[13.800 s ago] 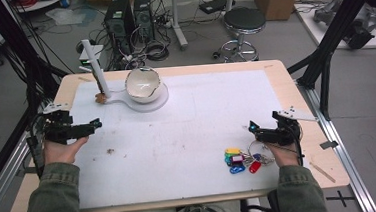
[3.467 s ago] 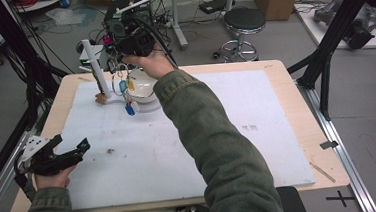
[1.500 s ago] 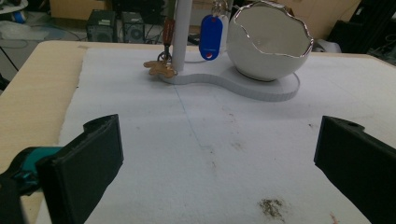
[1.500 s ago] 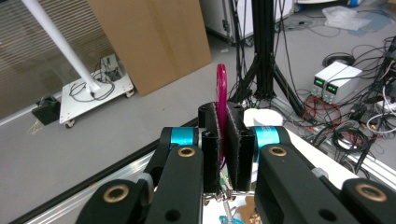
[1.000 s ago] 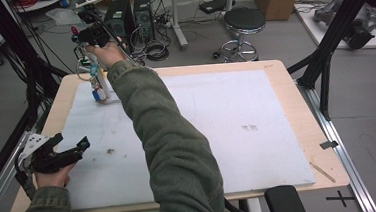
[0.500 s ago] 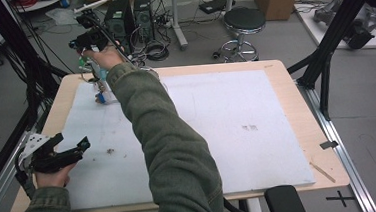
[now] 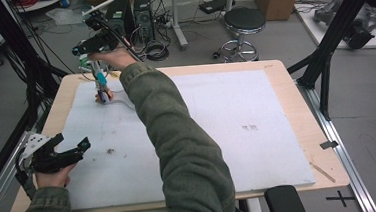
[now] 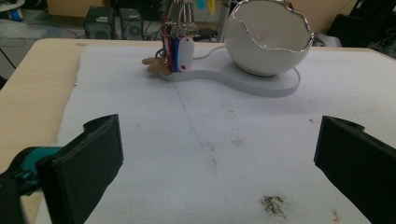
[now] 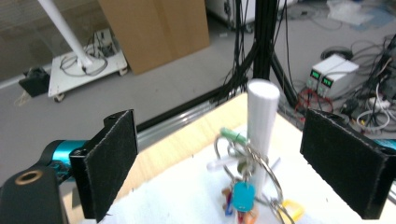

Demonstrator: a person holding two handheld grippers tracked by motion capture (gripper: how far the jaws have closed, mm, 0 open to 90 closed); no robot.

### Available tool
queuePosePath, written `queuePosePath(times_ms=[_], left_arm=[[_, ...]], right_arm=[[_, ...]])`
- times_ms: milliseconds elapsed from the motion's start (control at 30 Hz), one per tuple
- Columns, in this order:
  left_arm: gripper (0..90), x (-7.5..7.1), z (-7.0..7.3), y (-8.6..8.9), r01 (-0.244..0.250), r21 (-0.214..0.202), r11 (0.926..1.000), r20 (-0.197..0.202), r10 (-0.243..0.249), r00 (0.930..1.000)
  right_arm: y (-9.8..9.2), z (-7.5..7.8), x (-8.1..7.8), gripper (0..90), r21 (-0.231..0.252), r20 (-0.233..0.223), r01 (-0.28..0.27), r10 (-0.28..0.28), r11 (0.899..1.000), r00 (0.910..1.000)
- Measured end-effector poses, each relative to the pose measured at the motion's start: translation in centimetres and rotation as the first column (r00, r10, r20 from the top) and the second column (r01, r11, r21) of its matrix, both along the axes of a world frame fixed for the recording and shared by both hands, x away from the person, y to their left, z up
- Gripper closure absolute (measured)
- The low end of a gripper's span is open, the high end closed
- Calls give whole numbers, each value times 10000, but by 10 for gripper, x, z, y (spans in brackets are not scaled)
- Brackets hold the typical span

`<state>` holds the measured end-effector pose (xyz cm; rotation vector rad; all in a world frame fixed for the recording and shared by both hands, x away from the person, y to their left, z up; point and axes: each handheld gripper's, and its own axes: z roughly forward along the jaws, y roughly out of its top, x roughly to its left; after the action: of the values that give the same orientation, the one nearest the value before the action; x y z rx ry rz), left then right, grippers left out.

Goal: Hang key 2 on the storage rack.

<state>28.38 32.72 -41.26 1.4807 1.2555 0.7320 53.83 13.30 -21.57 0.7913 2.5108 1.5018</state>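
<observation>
Right gripper point(image 9: 219, 154) jaws just opening, nothing clamped, hovering over keys point(image 9: 243, 196) hanging on white post point(image 9: 263, 116); left gripper point(image 8: 219, 163) sitting open.

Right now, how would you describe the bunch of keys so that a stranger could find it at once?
Look at the far left corner of the white mat, where a white stand carries an egg-shaped bowl. Beside the bowl rises a white post. The bunch of keys hangs on that post, the only colourful thing there, with blue, yellow and white tags.
</observation>
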Motion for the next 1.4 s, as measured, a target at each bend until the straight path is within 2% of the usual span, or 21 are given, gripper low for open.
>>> queuePosePath(times_ms=[67,100,200,600,1033,1400], left_arm=[[17,0,0,0,12,12,10000,-7,-12,10000],[17,0,0,0,6,10,10000,-8,-6,10000],[17,0,0,0,-3,11,10000,-10,3,10000],[17,0,0,-1,3,79,10000,-34,-3,10000],[17,0,0,-3,88,207,9997,-109,-86,9999],[17,-1,0,-4,96,264,9996,-135,-92,9999]], right_arm=[[-5,-2,-1,19,-57,75,-95,96,9999,9999],[-7,-3,-3,11,-128,-44,-85,84,9999,10000],[-16,-5,-5,11,-289,67,-150,152,9995,9999],[-51,-6,-11,10,-319,121,0,3,9995,9999],[-96,-14,-15,11,-89,-89,623,-623,9980,9980],[-134,-21,-23,11,-226,16,1086,-1085,9938,9941]])
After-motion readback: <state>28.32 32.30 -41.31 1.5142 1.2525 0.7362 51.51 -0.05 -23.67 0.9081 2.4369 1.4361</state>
